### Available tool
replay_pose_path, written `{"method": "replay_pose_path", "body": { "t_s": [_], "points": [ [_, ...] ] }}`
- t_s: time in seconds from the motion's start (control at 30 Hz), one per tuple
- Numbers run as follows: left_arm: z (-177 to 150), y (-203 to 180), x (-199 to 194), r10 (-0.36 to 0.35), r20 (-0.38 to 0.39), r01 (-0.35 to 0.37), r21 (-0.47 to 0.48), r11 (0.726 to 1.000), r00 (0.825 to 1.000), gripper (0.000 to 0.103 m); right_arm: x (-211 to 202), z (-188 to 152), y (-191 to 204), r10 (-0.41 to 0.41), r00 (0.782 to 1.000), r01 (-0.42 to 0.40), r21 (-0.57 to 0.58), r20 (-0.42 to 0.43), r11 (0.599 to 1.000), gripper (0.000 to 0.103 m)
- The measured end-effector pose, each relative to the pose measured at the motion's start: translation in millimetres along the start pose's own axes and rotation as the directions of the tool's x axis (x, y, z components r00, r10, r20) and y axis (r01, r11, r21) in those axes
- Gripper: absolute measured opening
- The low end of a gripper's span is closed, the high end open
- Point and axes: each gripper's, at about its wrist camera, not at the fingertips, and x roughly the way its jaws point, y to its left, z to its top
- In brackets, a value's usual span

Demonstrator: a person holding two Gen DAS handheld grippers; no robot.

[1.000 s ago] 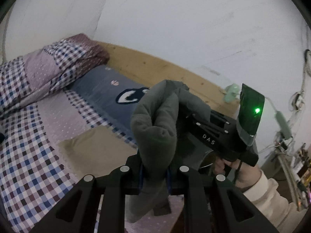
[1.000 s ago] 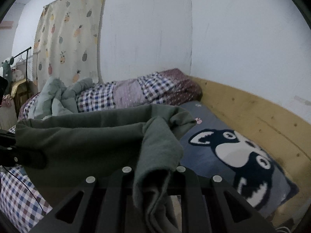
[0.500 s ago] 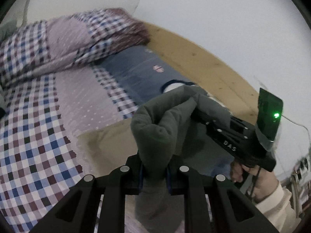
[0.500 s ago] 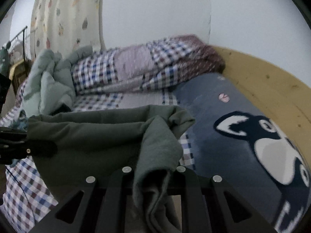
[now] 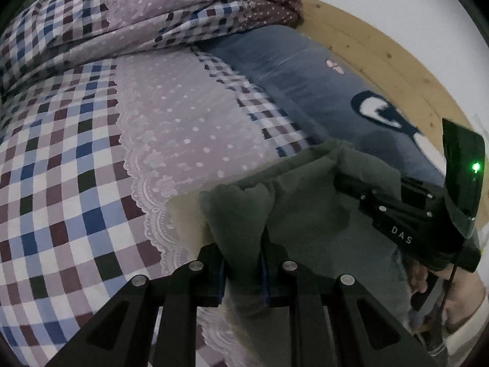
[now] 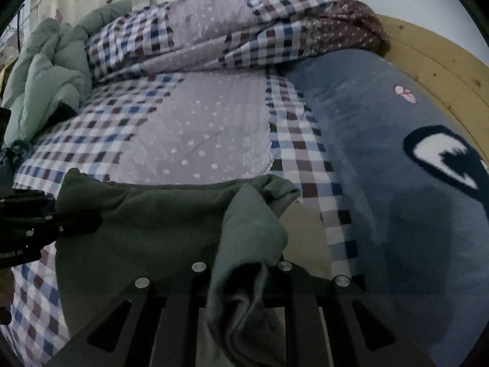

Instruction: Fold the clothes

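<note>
Black hand-held gripper [image 5: 243,263], silver screws, blue pads; "DAS" lettering; cream sleeve [image 5: 464,321].

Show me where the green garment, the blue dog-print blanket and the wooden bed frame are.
green garment [image 6: 146,232]: right wrist view, on the stretched cloth between the grippers.
blue dog-print blanket [image 6: 382,159]: right wrist view, on its plain blue part.
wooden bed frame [image 5: 376,52]: left wrist view, on the side board.

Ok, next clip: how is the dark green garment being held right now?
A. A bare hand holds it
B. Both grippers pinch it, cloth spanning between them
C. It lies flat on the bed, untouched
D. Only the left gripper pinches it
B: the left gripper and the right gripper are each shut on a bunched edge of the green garment, which stretches between them above the checked bedspread.
</note>
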Motion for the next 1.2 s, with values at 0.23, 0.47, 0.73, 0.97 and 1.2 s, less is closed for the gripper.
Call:
{"method": "replay_pose_path", "body": {
  "t_s": [0.23, 0.47, 0.73, 0.97, 1.2],
  "points": [
    [1.8, 7.8, -9.9, 0.103, 0.06, -0.103, 0.005, 0.995, 0.993, 0.061, 8.4, -12.1, 7.5, -0.204, 0.978, 0.204, -0.005, 0.049, 0.979, 0.06],
    [8.0, 22.6, -72.9, 0.131, 0.16, -0.126, -0.043, 0.991, 0.978, 0.082, -68.1, -12.9, 7.4, -0.212, 0.959, 0.198, 0.088, 0.19, 0.976, 0.076],
    [-18.1, 5.0, -222.3, 0.086, 0.36, -0.078, -0.038, 0.996, 0.929, 0.092, -239.2, -33.9, 25.4, -0.08, 0.913, -0.005, 0.207, 0.4, 0.978, 0.097],
    [-63.1, -17.9, -365.6, 0.034, 0.515, -0.014, -0.042, 0.999, 0.856, 0.102, -405.1, -76.3, 61.8, -0.003, 0.835, -0.145, 0.225, 0.551, 0.964, 0.102],
    [-127.3, -42.0, -497.2, -0.035, 0.626, 0.091, -0.058, 0.994, 0.779, 0.102, -547.3, -125.9, 123.4, 0.086, 0.746, -0.198, 0.098, 0.66, 0.975, 0.103]
  ]
}}
